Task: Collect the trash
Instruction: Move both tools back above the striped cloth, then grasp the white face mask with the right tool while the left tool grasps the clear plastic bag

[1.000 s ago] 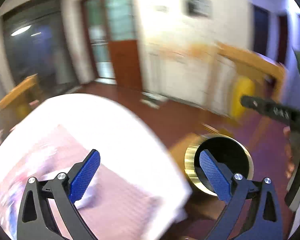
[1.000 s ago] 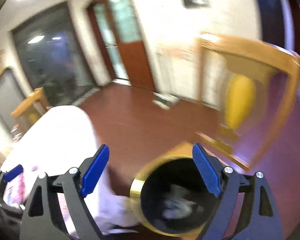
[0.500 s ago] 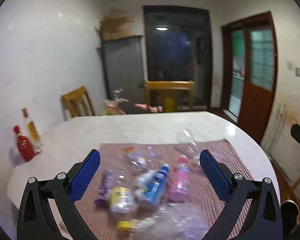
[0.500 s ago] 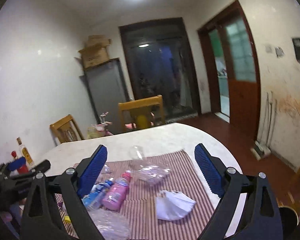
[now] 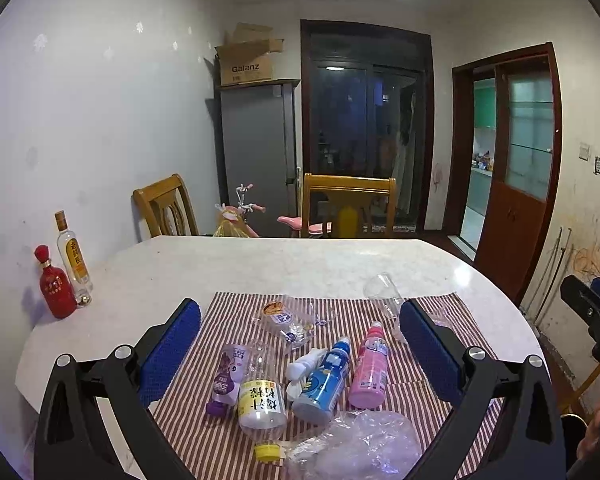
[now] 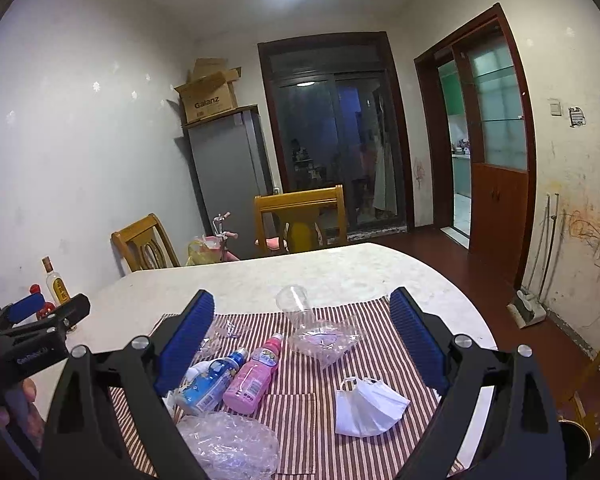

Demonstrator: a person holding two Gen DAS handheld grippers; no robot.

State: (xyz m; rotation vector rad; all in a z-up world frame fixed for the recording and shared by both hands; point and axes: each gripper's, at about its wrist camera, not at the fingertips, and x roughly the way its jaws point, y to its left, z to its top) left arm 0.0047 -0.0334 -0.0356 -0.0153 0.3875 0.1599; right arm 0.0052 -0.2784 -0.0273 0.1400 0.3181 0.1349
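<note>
1. One pale marble-look table is seen filling the lower half of both views, with two wooden chairs set at its far side.
2. A red-and-white striped cloth is spread over the near part of the table, and the trash is scattered on it.
3. The left gripper is held above the cloth with its blue pads wide apart and nothing between them; the right gripper is likewise spread wide and empty.
4. Crumpled clear plastic is seen at the near edge of the cloth.
5. A white face mask is laid well to the right of the bottles.
6. A yellow-labelled clear bottle, a blue bottle and a pink bottle are laid side by side on the cloth.
7. A clear plastic cup is tipped over at the cloth's far edge.
8. A purple pouch is laid just beside the yellow-labelled bottle.
</note>
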